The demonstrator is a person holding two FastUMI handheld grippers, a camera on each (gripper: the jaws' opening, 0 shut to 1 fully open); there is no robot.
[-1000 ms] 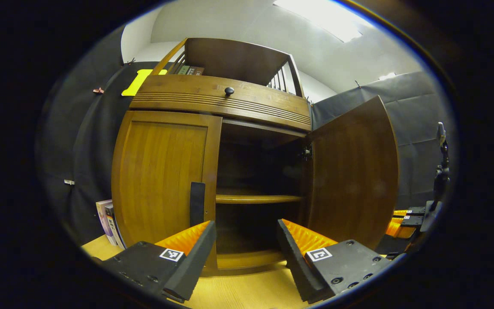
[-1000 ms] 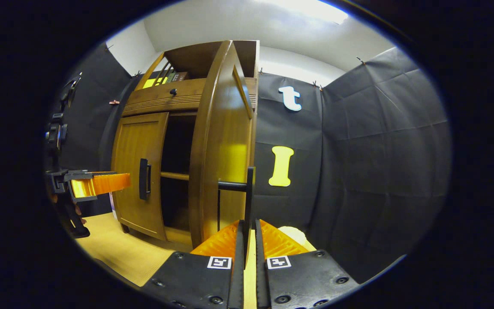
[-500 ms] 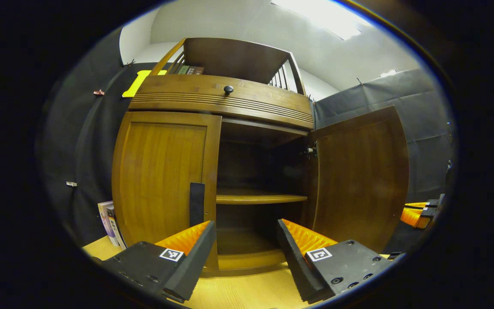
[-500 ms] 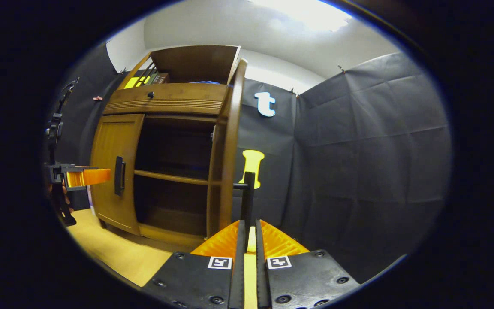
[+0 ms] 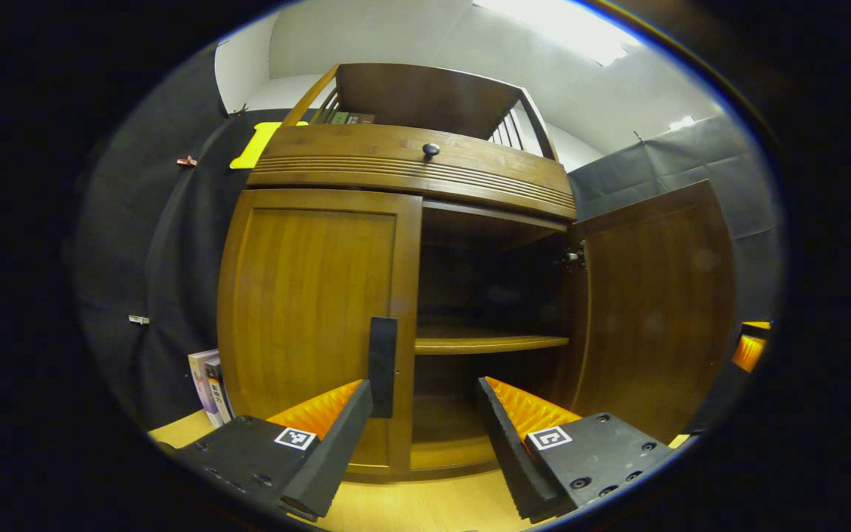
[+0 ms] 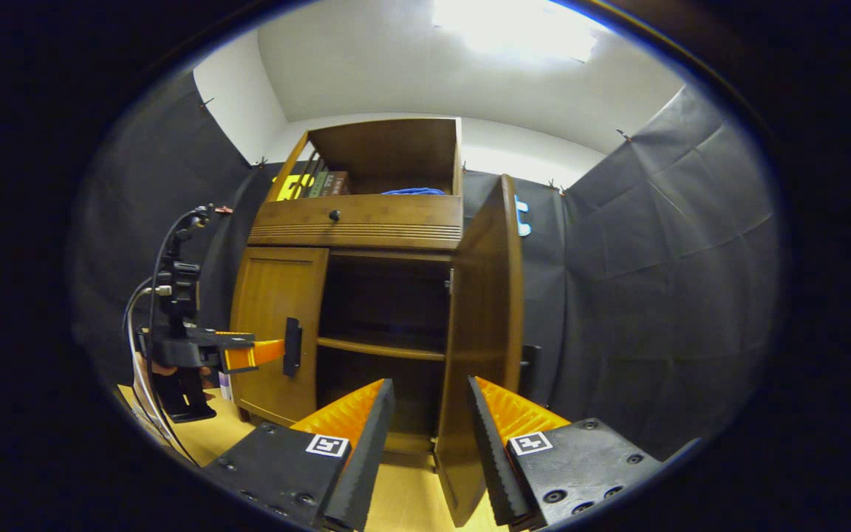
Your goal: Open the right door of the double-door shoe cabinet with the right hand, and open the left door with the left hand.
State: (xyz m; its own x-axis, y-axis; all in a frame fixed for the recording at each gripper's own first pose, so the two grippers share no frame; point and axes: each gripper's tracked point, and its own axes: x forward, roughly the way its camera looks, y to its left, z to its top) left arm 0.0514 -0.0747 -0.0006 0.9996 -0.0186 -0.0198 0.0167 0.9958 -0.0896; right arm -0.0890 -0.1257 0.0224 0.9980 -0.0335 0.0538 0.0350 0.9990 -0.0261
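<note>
Left gripper view: left gripper (image 5: 425, 414) spread wide, holding nothing, just before the closed left door (image 5: 318, 325) with its handle (image 5: 383, 367) beside the left finger; right door (image 5: 654, 310) swung open. Right gripper view: right gripper (image 6: 427, 421) open and empty, near the right door's (image 6: 486, 332) edge; left gripper (image 6: 248, 355) at the left door's handle (image 6: 292, 347).

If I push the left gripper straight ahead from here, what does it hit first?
Probably the left door's handle: it stands just inside the left finger of the open left gripper. Slightly further right the line runs past the left door into the open cabinet. Depth is unclear.
</note>
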